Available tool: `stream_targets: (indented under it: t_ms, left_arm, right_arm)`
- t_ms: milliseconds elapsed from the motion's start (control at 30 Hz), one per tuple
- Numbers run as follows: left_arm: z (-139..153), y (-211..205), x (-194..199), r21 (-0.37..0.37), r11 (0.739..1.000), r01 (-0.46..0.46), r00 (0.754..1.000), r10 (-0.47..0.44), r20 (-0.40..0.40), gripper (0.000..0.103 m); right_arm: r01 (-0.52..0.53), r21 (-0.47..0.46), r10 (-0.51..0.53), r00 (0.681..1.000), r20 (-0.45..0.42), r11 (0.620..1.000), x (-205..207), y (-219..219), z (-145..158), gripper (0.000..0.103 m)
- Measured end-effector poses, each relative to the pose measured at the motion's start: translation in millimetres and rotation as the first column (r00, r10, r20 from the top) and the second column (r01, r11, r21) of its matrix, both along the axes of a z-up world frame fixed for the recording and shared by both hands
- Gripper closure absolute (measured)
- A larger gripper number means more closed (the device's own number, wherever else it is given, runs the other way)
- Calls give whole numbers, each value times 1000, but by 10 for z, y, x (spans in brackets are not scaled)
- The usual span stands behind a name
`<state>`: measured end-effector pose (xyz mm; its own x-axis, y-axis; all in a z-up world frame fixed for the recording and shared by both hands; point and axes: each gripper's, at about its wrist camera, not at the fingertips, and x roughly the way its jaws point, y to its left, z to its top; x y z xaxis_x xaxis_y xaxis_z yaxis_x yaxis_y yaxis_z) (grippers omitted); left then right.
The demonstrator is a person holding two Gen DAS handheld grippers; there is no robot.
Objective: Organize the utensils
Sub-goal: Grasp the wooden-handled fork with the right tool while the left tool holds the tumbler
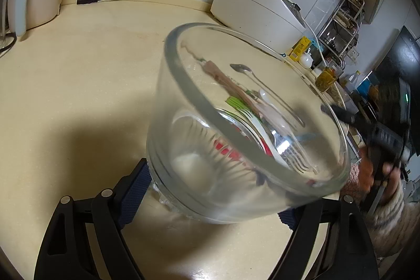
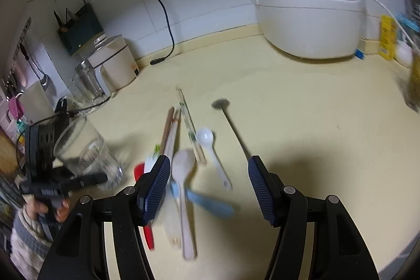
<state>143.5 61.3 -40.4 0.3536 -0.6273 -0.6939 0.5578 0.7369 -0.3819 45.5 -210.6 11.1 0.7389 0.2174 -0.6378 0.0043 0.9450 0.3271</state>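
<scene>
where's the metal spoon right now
In the right wrist view the metal spoon lies on the counter, rightmost of the utensils, just right of the small white spoon.

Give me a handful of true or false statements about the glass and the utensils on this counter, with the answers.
1. The left tool grips a clear glass. True.
2. The glass already holds several utensils. False: it is empty; the utensils seen through it lie on the counter.
3. The right tool is open and holds nothing. True.
4. A metal spoon lies to the right of the small white spoon in the right wrist view. True.
5. The rice cooker stands with its lid open. False: the lid is shut.
6. The chopsticks stand upright in a holder. False: they lie flat on the counter.
</scene>
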Motion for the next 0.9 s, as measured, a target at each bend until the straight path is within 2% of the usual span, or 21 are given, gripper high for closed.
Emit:
stream_targets:
  t_ms: [100,233,300,333,367,433,500,667,800,900]
  left_arm:
    - [3,-5,2,-2,1000,0,1000,0,-3,17]
    - [12,-18,2,-2,1000,-5,1000,5,-4,17]
    - [14,-17,-8,-2,1000,-6,1000,6,-4,17]
    - [15,-21,0,-1,1000,-6,1000,6,-5,17]
    - [15,-21,-1,-1,1000,-6,1000,6,-5,17]
    - [15,-21,-1,-1,1000,-6,1000,6,-4,17]
    - [15,-16,-1,-1,1000,-6,1000,6,-4,17]
    - [21,-15,2,1,1000,-6,1000,6,-3,17]
    - [19,-16,-1,1,1000,-6,1000,6,-4,17]
    - [19,-18,-2,1,1000,-6,1000,6,-4,17]
  right_arm:
    - [-85,46,86,996,-36,995,383,38,62,40]
    - [-166,28,168,983,-71,986,933,258,99,41]
    - [-237,51,240,969,-65,970,1158,410,83,48]
    - [-254,43,257,964,-66,966,1229,486,56,56]
    - [-266,27,268,961,-72,963,1277,549,24,70]
    - [-291,-22,288,953,-93,956,1363,699,-67,77]
    - [-295,-64,288,952,-106,953,1375,784,-152,77]
    - [-304,-68,293,947,-131,950,1450,824,-252,76]
    - [-309,-105,288,941,-176,945,1549,881,-350,76]
    - [-337,-80,319,931,-181,938,1590,918,-400,76]
